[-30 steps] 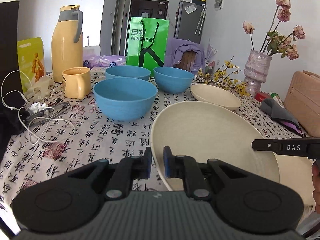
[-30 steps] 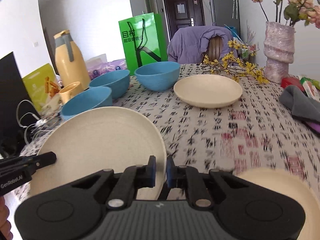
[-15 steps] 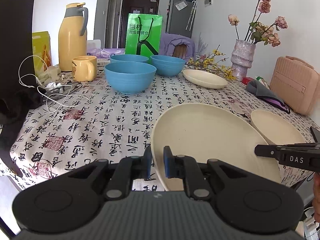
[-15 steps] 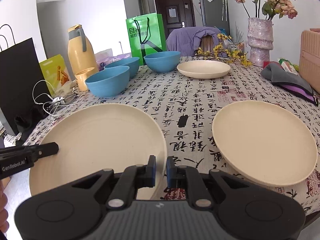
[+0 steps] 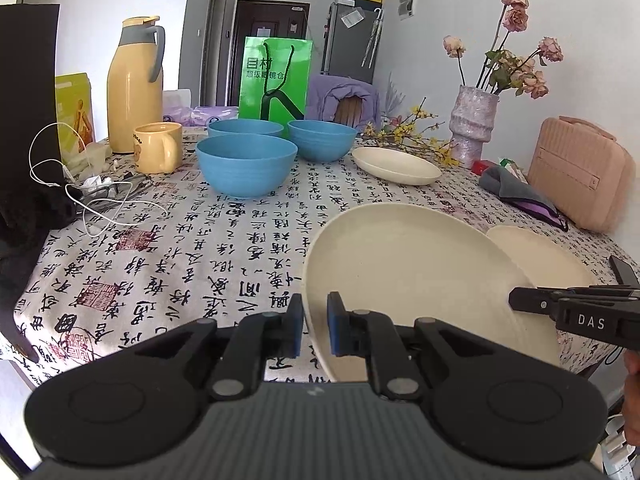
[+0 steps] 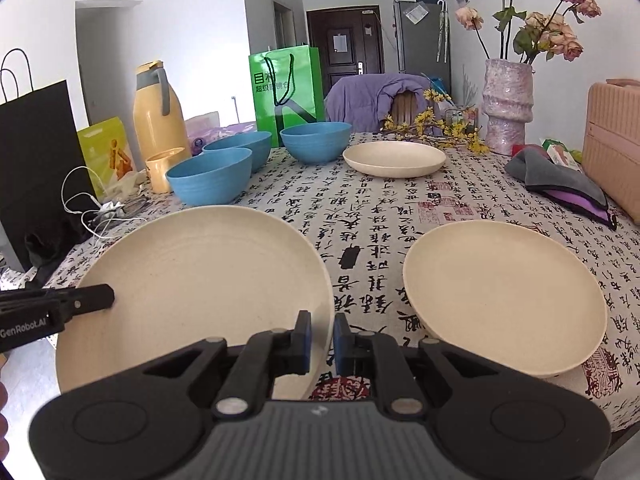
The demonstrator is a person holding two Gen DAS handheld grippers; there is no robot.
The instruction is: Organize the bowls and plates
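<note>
A large cream plate (image 5: 408,280) (image 6: 200,280) is held between both grippers, a little above the table's near edge. My left gripper (image 5: 314,330) is shut on its left rim and my right gripper (image 6: 322,340) is shut on its right rim. Each gripper's tip shows in the other's view, the right gripper (image 5: 516,302) and the left gripper (image 6: 108,296). A second cream plate (image 6: 504,296) (image 5: 552,256) lies on the tablecloth just right of the held one. A third cream plate (image 6: 394,158) lies farther back. Three blue bowls (image 5: 246,170) (image 5: 322,140) (image 5: 244,128) stand at the back left.
A yellow mug (image 5: 156,148), a yellow jug (image 5: 134,88), white cables (image 5: 100,200) and a black bag (image 6: 36,152) crowd the left side. A green bag (image 5: 276,80) and flower vase (image 5: 474,124) stand behind. A pink case (image 5: 580,172) and grey cloth (image 5: 516,192) lie right.
Both grippers drew back toward the table's near edge with the plate held between them. The second cream plate came into view on the right. Over the last half second almost nothing moved.
</note>
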